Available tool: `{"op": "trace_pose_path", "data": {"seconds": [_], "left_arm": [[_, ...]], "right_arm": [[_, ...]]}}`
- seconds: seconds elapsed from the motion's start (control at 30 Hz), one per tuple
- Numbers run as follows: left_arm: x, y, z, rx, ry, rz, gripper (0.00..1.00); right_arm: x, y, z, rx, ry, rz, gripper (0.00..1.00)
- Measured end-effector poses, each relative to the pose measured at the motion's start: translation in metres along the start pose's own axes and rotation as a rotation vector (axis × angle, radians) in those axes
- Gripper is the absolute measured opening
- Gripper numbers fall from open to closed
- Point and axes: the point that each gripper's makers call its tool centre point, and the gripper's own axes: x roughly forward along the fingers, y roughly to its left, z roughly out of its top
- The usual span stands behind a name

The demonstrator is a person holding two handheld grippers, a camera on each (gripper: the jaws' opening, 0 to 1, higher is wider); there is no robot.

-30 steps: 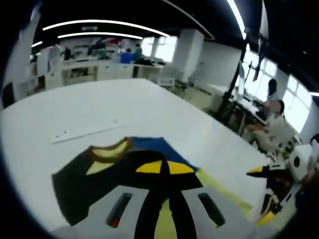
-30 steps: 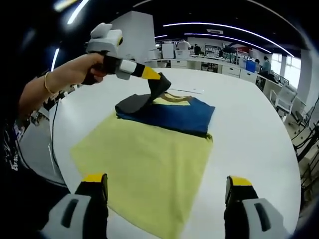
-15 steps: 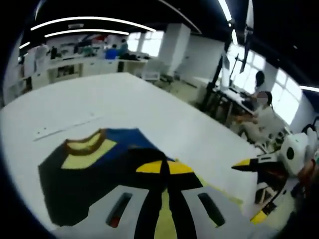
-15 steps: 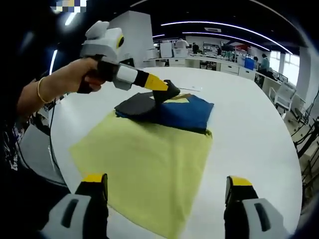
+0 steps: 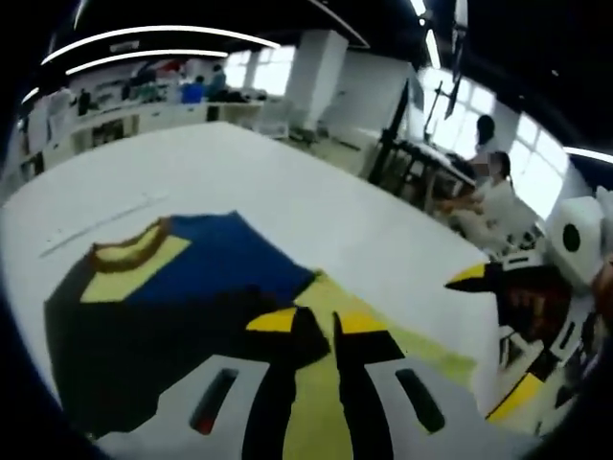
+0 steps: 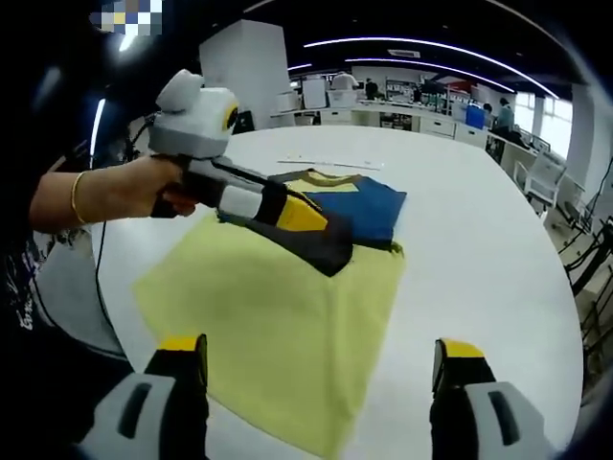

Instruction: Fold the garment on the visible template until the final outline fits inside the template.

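Going left to right in the right gripper view: a hand (image 6: 124, 192) holds the left gripper (image 6: 330, 251), and its jaws look pinched down on a dark flap of the garment (image 6: 369, 206), dragged out over the yellow template (image 6: 287, 335). My guess is it's held low and pulled toward the template so the flap folds over onto the rest of the shirt instead of bunching up. The garment is blue and dark with a yellow collar, lying at the far edge of the template and hanging past it onto the white bench (image 6: 479, 249), so it doesn't fit inside the outline yet.

In the left gripper view the jaws are nearly together with the dark cloth right at the tips, so I'd call it clamped on the garment (image 5: 192, 278), which spreads off to the left and beyond with the template (image 5: 402, 335) poking out on the right.

The right gripper (image 6: 321, 355) has its jaws wide apart with nothing in them, hovering over the near edge of the template, well apart from the garment. Probably just waiting its turn, or ready to pin the cloth down for the next fold.
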Motion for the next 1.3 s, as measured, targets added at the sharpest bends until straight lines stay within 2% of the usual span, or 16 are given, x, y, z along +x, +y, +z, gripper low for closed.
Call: {"op": "trace_pose_path", "data": {"seconds": [0.13,0.27,0.53,1.0,1.3], "left_arm": [[-0.002,0.002,-0.006,0.027,0.0,0.0,0.3],[-0.006,0.007,-0.004,0.035,-0.024,0.006,0.42],[-0.016,0.026,0.001,0.048,-0.058,0.076,0.76],[-0.048,0.062,0.006,0.032,-0.094,0.177,0.99],[-0.084,0.083,-0.004,0.012,-0.091,0.239,0.99]], "right_arm": [[0.002,-0.002,0.001,0.01,-0.006,-0.006,0.97],[0.005,-0.002,0.003,0.036,-0.018,-0.002,0.94],[0.007,-0.003,0.009,0.046,-0.04,0.004,0.91],[0.01,-0.004,0.025,0.0,-0.056,0.018,0.93],[0.015,0.001,0.027,-0.028,-0.042,0.042,0.9]]}}
